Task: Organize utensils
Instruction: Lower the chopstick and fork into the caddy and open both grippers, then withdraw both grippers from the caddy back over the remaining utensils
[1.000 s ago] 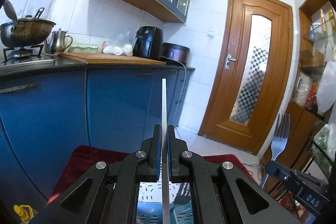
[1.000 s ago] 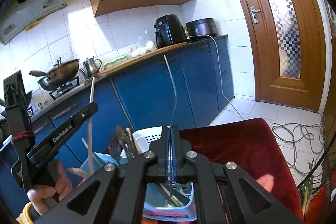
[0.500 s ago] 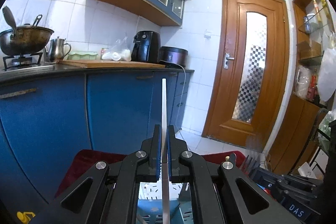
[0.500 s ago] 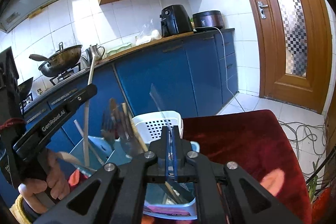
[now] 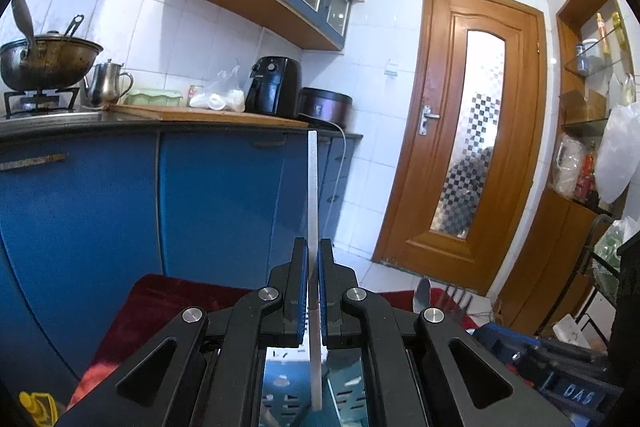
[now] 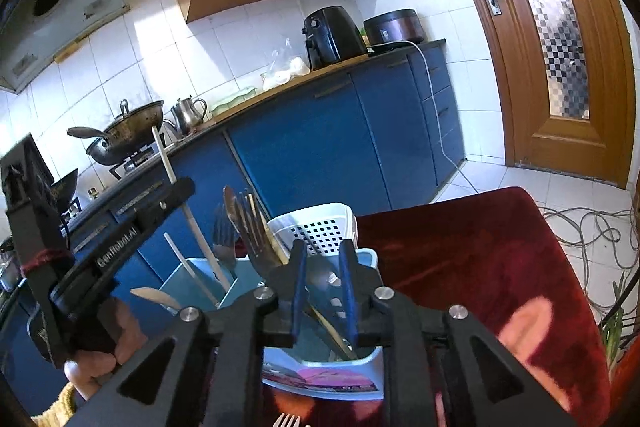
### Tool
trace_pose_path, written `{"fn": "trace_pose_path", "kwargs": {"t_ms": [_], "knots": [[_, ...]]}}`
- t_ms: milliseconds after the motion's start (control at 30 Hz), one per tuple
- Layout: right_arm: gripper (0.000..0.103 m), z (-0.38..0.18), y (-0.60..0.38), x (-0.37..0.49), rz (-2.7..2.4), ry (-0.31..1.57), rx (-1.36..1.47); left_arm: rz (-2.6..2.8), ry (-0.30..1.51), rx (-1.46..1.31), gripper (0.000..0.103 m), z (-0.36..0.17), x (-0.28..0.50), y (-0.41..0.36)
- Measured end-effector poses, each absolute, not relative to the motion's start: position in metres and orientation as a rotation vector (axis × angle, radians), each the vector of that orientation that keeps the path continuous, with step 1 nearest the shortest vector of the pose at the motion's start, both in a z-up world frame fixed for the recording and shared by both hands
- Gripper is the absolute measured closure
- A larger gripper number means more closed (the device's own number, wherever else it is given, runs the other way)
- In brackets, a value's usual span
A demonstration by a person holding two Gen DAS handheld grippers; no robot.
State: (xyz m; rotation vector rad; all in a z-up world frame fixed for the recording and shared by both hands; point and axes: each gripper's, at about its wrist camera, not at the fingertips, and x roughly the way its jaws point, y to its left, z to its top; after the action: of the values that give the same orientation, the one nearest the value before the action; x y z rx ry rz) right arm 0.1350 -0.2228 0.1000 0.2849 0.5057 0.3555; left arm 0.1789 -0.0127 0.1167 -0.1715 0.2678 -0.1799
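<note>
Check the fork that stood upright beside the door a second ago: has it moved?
Yes, downward. In the left wrist view the fork stood beside the door frame; now only its tips show, below the door's bottom edge.

two grippers show: the left gripper [image 5: 313, 259] and the right gripper [image 6: 323, 259]. one white chopstick [image 5: 312, 195] stands between the left pads; two more pale sticks [image 6: 188, 273] lean in the holder. one utensil holder [image 6: 360, 363] has a blue part and a white perforated part. one fork [image 6: 248, 223] stands in it beside a knife [image 6: 230, 203]; more handles crowd there, too tangled to count. one wok [image 5: 44, 61], one kettle [image 5: 106, 83], one air fryer [image 5: 274, 85], one rice cooker [image 5: 324, 107], one door [image 5: 460, 131], one red cloth [image 6: 472, 259].
</note>
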Motion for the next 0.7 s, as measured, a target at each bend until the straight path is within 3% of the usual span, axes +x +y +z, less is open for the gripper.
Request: {"fn": "trace_pose_path", "kwargs": {"t_ms": [233,367,700], "knots": [[0.074,0.106,-0.223,0.120,0.357,0.496,0.288,-0.188,0.325,-0.170,0.093,0.113,0.174,-0.014],[0.074,0.108,-0.224,0.112,0.356,0.496,0.293,-0.192,0.333,-0.167,0.071,0.115,0.167,-0.014],[0.067,0.114,-0.226,0.085,0.342,0.513,0.305,-0.201,0.365,-0.134,0.069,0.125,0.139,-0.016]]}}
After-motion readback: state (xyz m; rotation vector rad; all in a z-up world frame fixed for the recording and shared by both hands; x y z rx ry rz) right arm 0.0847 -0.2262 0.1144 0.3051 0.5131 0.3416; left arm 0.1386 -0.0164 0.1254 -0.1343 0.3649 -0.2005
